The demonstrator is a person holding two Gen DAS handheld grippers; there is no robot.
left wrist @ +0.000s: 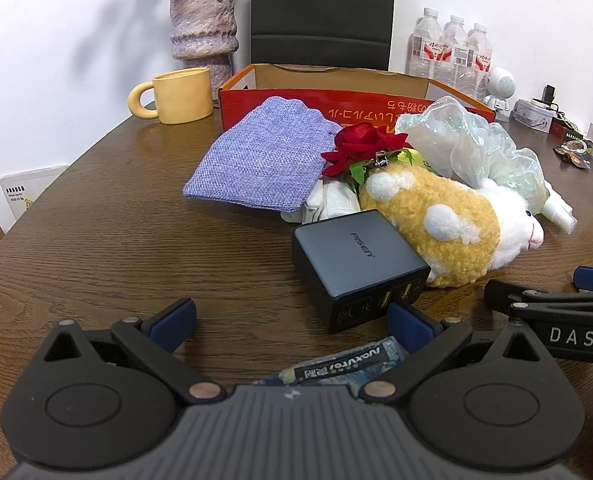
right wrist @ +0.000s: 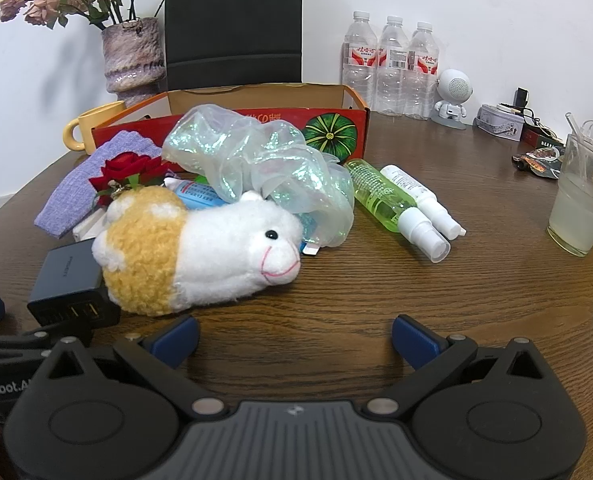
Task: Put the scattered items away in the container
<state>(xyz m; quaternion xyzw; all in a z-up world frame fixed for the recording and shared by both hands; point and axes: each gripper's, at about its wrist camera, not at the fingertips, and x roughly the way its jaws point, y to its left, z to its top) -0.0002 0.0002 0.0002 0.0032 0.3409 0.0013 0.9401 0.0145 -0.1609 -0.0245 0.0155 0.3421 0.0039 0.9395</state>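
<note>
An open red and orange cardboard box [left wrist: 352, 110] [right wrist: 256, 98] stands at the back of the brown table. In front of it lie a purple cloth pouch [left wrist: 256, 156], a red fabric rose [left wrist: 360, 144], an iridescent plastic bag [right wrist: 256, 160], a yellow and white plush toy [right wrist: 200, 248] [left wrist: 436, 220], a dark charger block [left wrist: 356, 264] [right wrist: 70, 280], and a green spray bottle [right wrist: 388, 200] beside a white one [right wrist: 420, 196]. My left gripper [left wrist: 292, 320] is open, low over the table before the charger, with a dark packet [left wrist: 336, 364] under it. My right gripper [right wrist: 294, 338] is open and empty before the plush.
A yellow mug [left wrist: 176, 94], a purple vase with dried flowers [left wrist: 202, 28], a black chair back [left wrist: 322, 12] and water bottles [right wrist: 392, 64] stand behind the box. A small white robot figure [right wrist: 452, 96], a tin, cables and a glass of cloudy drink [right wrist: 580, 212] are at the right.
</note>
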